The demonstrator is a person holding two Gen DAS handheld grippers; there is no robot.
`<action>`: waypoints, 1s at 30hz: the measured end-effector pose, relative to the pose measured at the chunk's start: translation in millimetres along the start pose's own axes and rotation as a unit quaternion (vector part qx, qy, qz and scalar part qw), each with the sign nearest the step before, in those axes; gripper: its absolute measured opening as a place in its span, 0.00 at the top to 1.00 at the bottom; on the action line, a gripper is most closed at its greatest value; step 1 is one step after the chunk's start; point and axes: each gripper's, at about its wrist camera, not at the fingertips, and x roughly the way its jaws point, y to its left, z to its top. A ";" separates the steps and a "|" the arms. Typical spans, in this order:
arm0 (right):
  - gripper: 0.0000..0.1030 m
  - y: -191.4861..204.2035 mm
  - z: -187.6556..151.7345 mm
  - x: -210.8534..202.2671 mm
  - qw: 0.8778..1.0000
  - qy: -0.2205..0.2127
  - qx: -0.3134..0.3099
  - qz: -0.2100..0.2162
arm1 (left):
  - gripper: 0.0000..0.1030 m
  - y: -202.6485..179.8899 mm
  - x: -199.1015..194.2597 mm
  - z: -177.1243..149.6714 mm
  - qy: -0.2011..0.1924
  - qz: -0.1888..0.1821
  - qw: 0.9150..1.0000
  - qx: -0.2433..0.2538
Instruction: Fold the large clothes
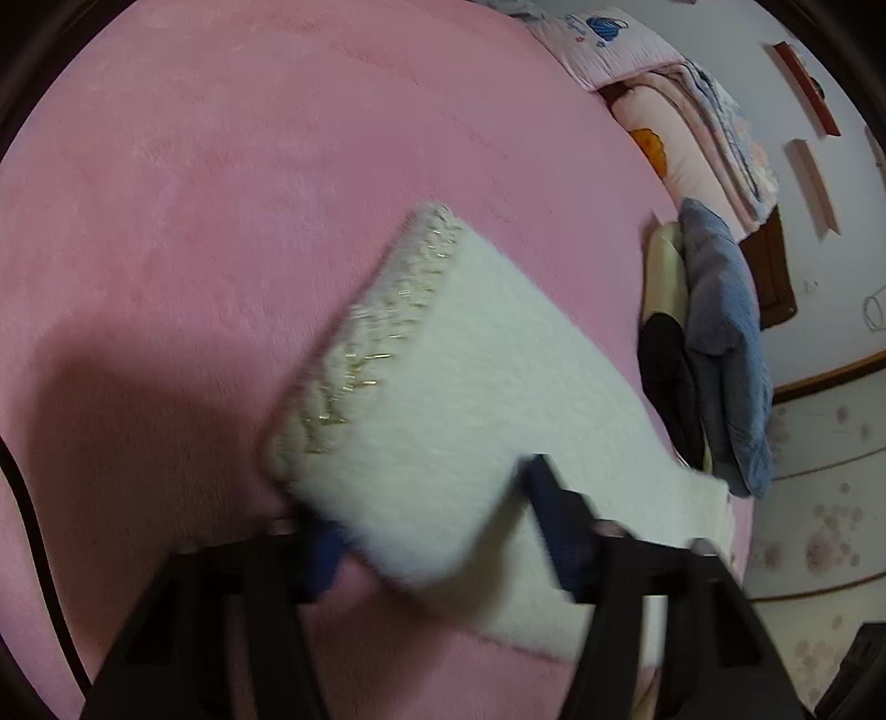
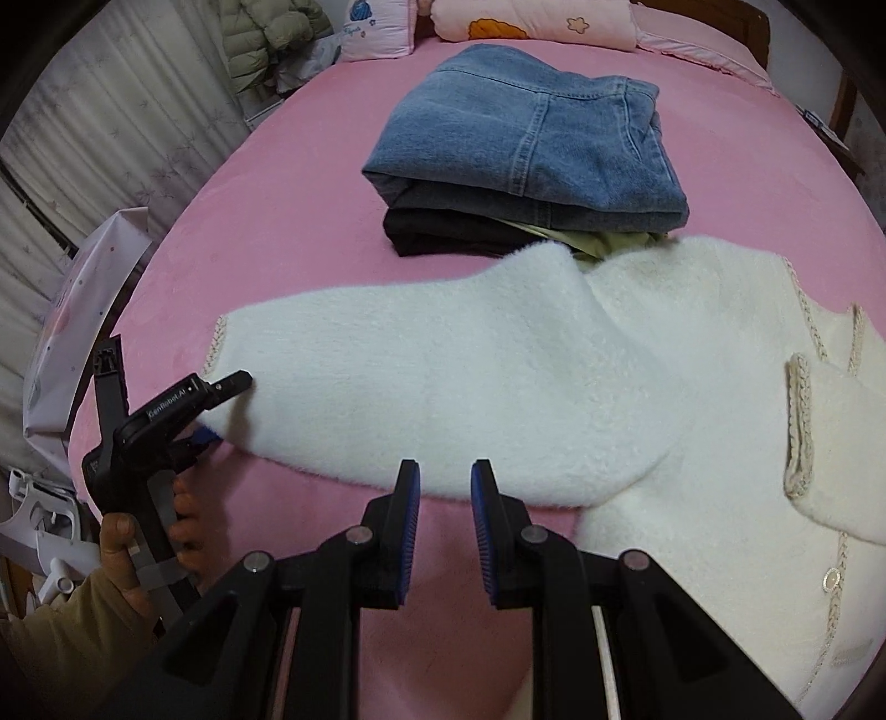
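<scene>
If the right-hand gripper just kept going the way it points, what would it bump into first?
Most likely the white fuzzy sleeve lying just beyond the right gripper, or the pink bedsheet under its near edge; depth is hard to judge.

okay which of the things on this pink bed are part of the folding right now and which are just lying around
In the job:
- fluffy white cardigan with braided trim
- its sleeve, cuff end between the left gripper fingers
- right gripper, empty above the sleeve

Lying about:
- folded blue denim garment stacked on dark clothing
- pink pillows
- pink bed sheet
</scene>
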 end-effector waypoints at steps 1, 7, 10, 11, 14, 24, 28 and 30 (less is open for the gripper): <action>0.82 -2.3 -0.9 0.6 1.000 0.001 0.005 -0.001 | 0.80 -1.1 -0.5 1.8 0.001 -0.005 1.000 -0.001; 0.82 -20.6 -8.8 -6.7 0.999 0.002 0.034 -0.002 | 0.86 -63.1 -49.5 0.0 -0.036 -0.019 0.998 0.057; 0.82 -35.1 -15.1 -19.3 0.999 -0.004 0.049 0.001 | 0.86 -124.4 -82.0 -10.2 -0.048 -0.061 0.990 0.118; 0.82 -40.5 -17.1 -23.5 0.998 -0.007 0.056 0.002 | 0.86 -154.3 -92.5 -18.9 -0.049 -0.076 0.984 0.153; 0.82 -66.2 -26.2 -41.0 0.996 -0.019 0.082 -0.001 | 0.86 -225.4 -105.3 -47.7 -0.045 -0.115 0.965 0.231; 0.82 -209.9 -78.9 -110.9 0.981 -0.060 0.173 -0.068 | 0.85 -402.8 -31.8 -198.9 0.037 -0.180 0.909 0.375; 0.82 -267.6 -105.3 -120.3 0.975 -0.048 0.192 -0.101 | 0.84 -425.2 36.3 -266.9 0.086 -0.130 0.892 0.425; 0.82 -291.1 -114.6 -120.7 0.974 -0.040 0.195 -0.111 | 0.78 -426.7 70.6 -288.5 0.124 -0.108 0.885 0.435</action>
